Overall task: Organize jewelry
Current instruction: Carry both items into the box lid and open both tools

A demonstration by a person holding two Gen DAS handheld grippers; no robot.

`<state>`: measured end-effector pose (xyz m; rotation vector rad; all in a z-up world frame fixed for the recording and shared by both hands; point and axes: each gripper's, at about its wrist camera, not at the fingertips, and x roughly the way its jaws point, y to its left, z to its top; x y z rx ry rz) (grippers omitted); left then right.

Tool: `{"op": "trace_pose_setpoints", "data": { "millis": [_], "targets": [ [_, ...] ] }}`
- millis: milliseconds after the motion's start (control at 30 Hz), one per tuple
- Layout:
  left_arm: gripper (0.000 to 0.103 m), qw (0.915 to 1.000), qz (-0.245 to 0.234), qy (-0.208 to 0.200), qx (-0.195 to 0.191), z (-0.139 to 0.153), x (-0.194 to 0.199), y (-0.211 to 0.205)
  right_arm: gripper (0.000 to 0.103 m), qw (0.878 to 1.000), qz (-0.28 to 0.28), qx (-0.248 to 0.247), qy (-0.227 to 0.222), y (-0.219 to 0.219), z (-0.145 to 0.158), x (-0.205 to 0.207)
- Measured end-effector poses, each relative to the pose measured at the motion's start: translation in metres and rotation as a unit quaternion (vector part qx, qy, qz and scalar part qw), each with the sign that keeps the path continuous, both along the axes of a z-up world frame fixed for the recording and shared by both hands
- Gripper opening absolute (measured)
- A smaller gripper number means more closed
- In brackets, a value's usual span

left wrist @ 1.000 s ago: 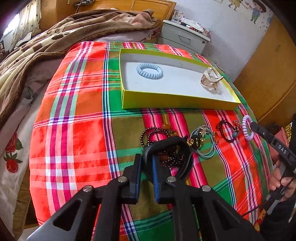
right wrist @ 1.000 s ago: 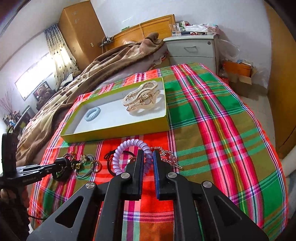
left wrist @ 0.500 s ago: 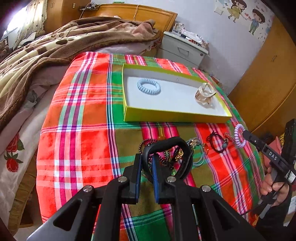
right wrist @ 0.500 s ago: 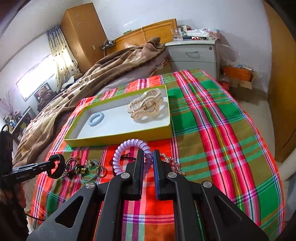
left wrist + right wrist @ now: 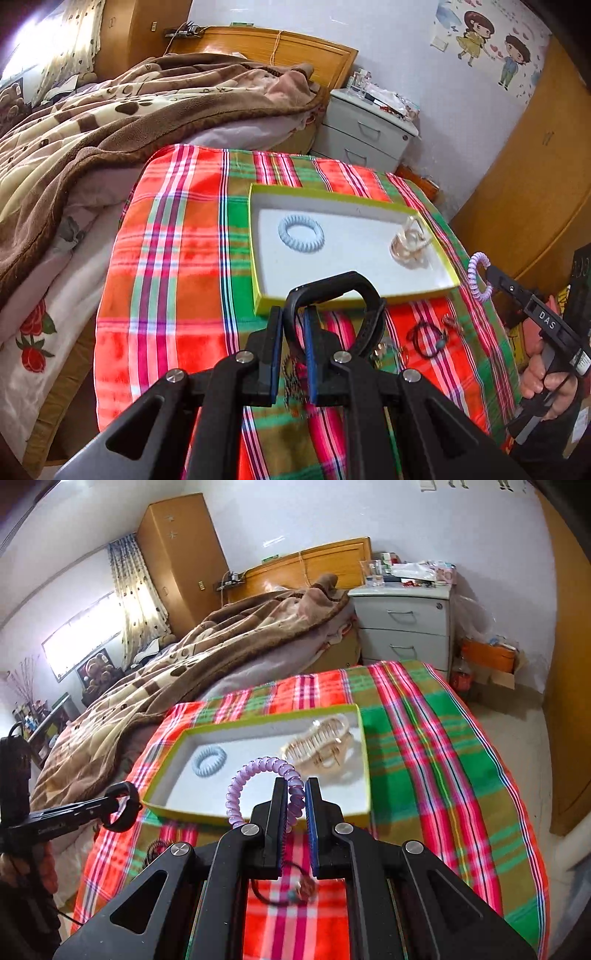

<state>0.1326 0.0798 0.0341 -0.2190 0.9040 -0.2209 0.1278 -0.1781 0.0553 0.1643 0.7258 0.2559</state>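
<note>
My left gripper [image 5: 294, 314] is shut on a black band [image 5: 334, 284] and holds it above the plaid cloth, just in front of the yellow-green tray [image 5: 351, 298]. My right gripper [image 5: 295, 788] is shut on a purple spiral hair tie [image 5: 258, 766], raised near the tray's [image 5: 258, 816] front right edge; it also shows in the left wrist view [image 5: 478, 275]. In the tray lie a light blue spiral tie [image 5: 301, 233] and a gold hair claw [image 5: 410, 243]. A dark cord bracelet [image 5: 424, 338] and other small pieces lie on the cloth.
The plaid cloth [image 5: 166, 258] covers a table beside a bed with a brown blanket [image 5: 110, 110]. A grey nightstand [image 5: 406, 624] stands behind, a wooden wardrobe [image 5: 535, 166] at right. A beaded bracelet [image 5: 155, 849] lies on the cloth at left.
Both grippers have risen from the cloth and moved toward the tray, each carrying its piece. The black band has left the jewelry pile; the purple tie is now beside the tray's right edge.
</note>
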Motion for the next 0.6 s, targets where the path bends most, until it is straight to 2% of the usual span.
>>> {"op": "trace_pose_setpoints", "data": {
  "millis": [267, 600],
  "targets": [
    [0.012, 0.9998, 0.018, 0.002, -0.006, 0.0, 0.038, 0.007, 0.01, 1.0, 0.01, -0.015, 0.01, 0.019, 0.0, 0.047],
    [0.012, 0.9997, 0.014, 0.018, -0.013, -0.015, 0.08, -0.005, 0.01, 0.998, 0.027, -0.035, 0.05, 0.049, -0.026, 0.109]
  ]
}}
